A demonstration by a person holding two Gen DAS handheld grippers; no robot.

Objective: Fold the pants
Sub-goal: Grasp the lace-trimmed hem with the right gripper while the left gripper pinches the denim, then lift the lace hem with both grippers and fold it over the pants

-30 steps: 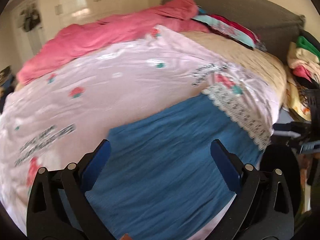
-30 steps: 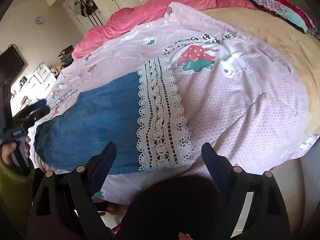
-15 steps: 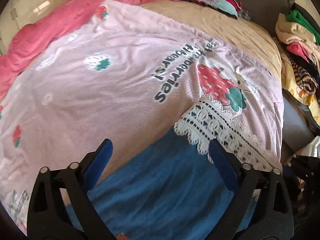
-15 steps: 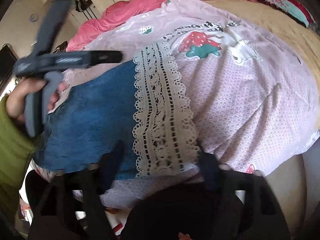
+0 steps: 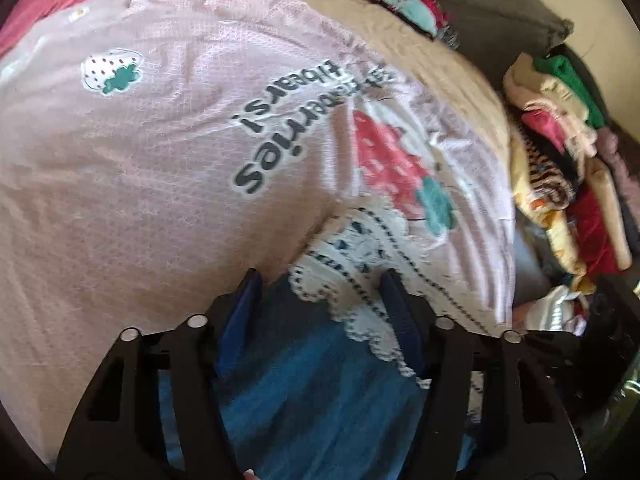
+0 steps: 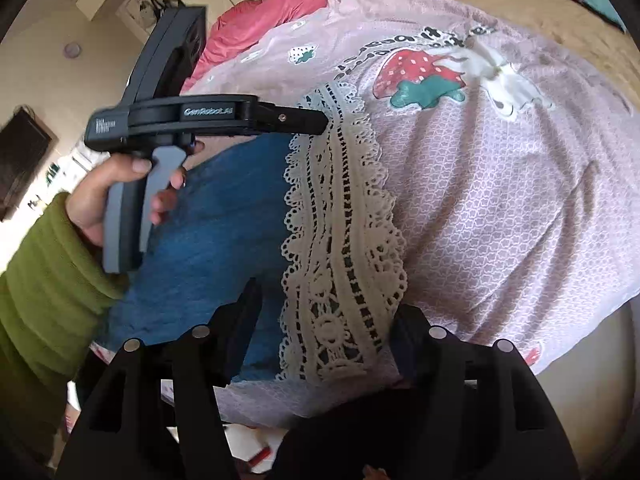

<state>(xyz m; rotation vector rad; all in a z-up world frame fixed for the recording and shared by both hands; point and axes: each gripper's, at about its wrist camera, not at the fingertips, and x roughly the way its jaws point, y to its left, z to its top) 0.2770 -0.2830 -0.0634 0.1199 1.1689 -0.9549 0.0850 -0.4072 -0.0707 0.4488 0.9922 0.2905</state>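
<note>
- The blue pants (image 6: 216, 216) lie flat on the pink strawberry-print blanket (image 5: 152, 168) that covers the bed, their white lace hem (image 6: 336, 240) towards the near edge.
- The left tool (image 5: 320, 292) has been narrowing, half spread over the far hem corner; whether it pinches I cannot tell.
- The right tool (image 6: 324, 304) straddles the near hem, half spread; grip unclear.
- A red quilt (image 6: 288, 4) is bunched at the far side; folded clothes (image 5: 560, 160) are stacked beside the bed.
</note>
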